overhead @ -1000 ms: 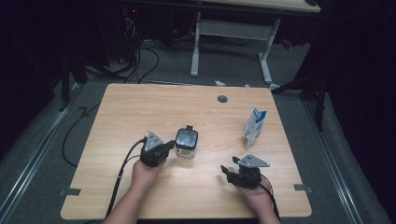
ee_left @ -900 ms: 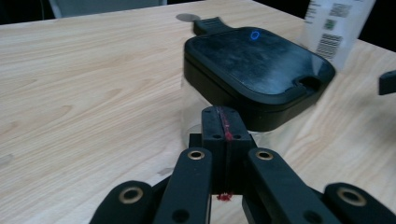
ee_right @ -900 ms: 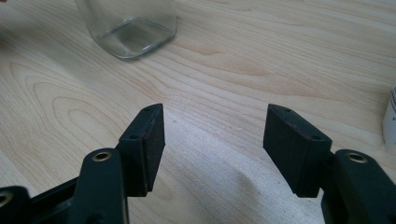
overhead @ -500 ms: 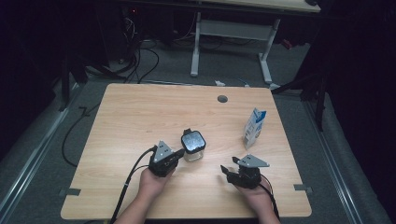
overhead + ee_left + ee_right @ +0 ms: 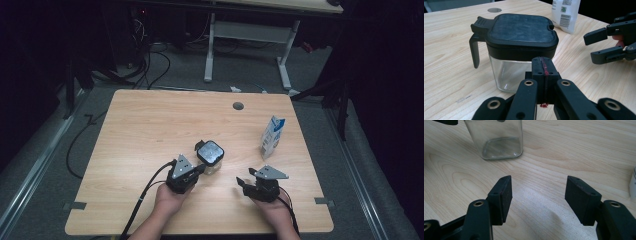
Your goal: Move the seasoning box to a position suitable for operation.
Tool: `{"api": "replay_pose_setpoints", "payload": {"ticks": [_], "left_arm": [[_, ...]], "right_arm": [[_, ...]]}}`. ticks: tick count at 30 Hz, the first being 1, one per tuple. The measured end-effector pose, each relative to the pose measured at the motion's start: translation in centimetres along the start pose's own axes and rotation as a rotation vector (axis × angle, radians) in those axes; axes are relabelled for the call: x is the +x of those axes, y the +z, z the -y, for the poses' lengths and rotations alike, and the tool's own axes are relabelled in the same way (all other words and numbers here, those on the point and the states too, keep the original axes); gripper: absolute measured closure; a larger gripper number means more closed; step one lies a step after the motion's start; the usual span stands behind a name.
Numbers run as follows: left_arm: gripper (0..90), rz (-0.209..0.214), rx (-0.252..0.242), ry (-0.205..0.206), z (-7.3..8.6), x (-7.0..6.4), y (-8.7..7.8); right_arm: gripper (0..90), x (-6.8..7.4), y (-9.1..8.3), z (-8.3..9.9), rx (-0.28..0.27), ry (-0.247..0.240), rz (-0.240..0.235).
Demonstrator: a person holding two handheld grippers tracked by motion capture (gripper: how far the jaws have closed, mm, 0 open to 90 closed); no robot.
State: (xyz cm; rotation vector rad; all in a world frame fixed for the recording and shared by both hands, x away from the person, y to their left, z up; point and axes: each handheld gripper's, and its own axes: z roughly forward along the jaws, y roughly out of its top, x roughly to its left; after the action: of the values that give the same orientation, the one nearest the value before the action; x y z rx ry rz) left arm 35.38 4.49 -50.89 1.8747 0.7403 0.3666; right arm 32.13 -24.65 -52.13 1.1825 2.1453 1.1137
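Jaws of the left gripper (image 5: 543, 75) press together at lower centre, just before a square glass jar (image 5: 510, 72) with a matte black lid. Right gripper (image 5: 537, 197) jaws stand apart over pale wood-grain table (image 5: 564, 150).

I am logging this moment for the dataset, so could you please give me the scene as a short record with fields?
surface: wooden table
main object: glass jar with a black lid, upright, lid on
left gripper: jaws closed together, just in front of the jar; whether it touches the glass is unclear
right gripper: jaws open, holding nothing, apart from the jar
other object: small carton, upright, to the right of the jar, untouched
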Motion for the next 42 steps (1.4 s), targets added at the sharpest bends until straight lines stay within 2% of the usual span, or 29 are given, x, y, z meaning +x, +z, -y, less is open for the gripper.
{"api": "replay_pose_setpoints", "payload": {"ticks": [2,5,8,10,12,13,14,16,17,18,20,21,22,24,27,30,34,35,38,39,40,42], "left_arm": [[88.1,-0.006,0.001,0.003,0.1,0.1,-0.3],[84.4,-0.050,0.022,0.025,0.2,0.3,-0.9],[80.9,-0.087,0.036,0.026,0.4,0.7,-1.6],[73.7,-0.104,0.058,0.024,0.5,1.3,-2.1],[73.0,-0.132,0.080,0.028,0.7,1.8,-2.3],[71.5,-0.145,0.079,0.011,1.0,1.9,-2.4],[70.4,-0.146,0.035,-0.074,1.6,1.8,-2.3],[65.9,-0.138,0.044,-0.085,1.7,2.0,-2.2],[63.8,-0.134,0.065,-0.070,1.7,2.1,-2.2],[61.6,-0.127,0.064,-0.107,1.7,2.1,-2.1],[61.2,-0.120,0.063,-0.104,1.6,2.4,-2.4],[60.7,-0.117,0.080,-0.073,1.6,2.8,-2.7],[66.0,-0.108,0.075,-0.077,1.6,2.7,-2.7],[67.1,-0.103,0.070,-0.078,1.5,2.6,-2.8],[66.4,-0.081,0.094,-0.032,1.2,3.3,-3.4],[68.7,-0.085,0.095,-0.007,1.0,3.2,-3.6],[70.6,-0.073,0.095,0.009,0.8,3.2,-3.5],[67.5,-0.080,0.092,0.004,0.7,3.2,-3.6],[67.6,-0.083,0.077,-0.034,0.4,3.6,-3.6],[68.2,-0.081,0.074,-0.046,0.3,3.7,-3.5],[68.8,-0.083,0.074,-0.051,0.2,3.8,-3.5],[69.9,-0.091,0.063,-0.054,-0.3,3.9,-3.6]], "right_arm": [[38.8,0.0,0.0,0.0,0.000,0.002,-0.001],[39.2,0.0,0.0,0.0,-0.009,-0.003,-0.009],[40.7,0.1,-0.1,-0.1,-0.017,-0.004,-0.017],[40.4,0.3,0.0,-0.2,-0.018,-0.009,-0.023],[40.2,0.4,0.0,-0.3,-0.017,-0.011,-0.021],[40.1,0.5,0.2,-0.2,-0.008,-0.022,-0.017],[40.3,0.6,0.3,-0.2,-0.006,-0.026,-0.011],[41.2,0.7,0.4,-0.3,-0.006,-0.026,-0.017],[41.5,0.7,0.5,-0.4,-0.010,-0.022,-0.018],[41.5,0.7,0.5,-0.6,-0.015,-0.017,-0.017],[41.2,0.7,0.6,-0.7,-0.015,-0.008,-0.017],[40.3,0.8,0.8,-0.9,-0.013,-0.008,-0.015],[40.4,1.0,1.0,-1.1,-0.003,-0.016,0.007],[41.3,1.2,1.3,-1.3,0.005,-0.017,0.017],[45.0,1.3,1.6,-1.8,0.005,-0.019,0.021],[46.3,1.2,2.0,-2.5,0.018,-0.054,0.033],[53.1,0.5,2.6,-3.0,0.009,-0.024,0.029],[53.6,0.5,2.7,-2.9,0.004,-0.021,0.021],[54.3,0.7,2.7,-2.5,-0.004,-0.025,0.005],[54.3,0.8,2.7,-2.3,0.008,-0.044,0.009],[55.1,0.9,2.7,-2.2,0.016,-0.057,0.013],[57.5,0.9,2.4,-2.1,0.007,-0.053,-0.007]]}}
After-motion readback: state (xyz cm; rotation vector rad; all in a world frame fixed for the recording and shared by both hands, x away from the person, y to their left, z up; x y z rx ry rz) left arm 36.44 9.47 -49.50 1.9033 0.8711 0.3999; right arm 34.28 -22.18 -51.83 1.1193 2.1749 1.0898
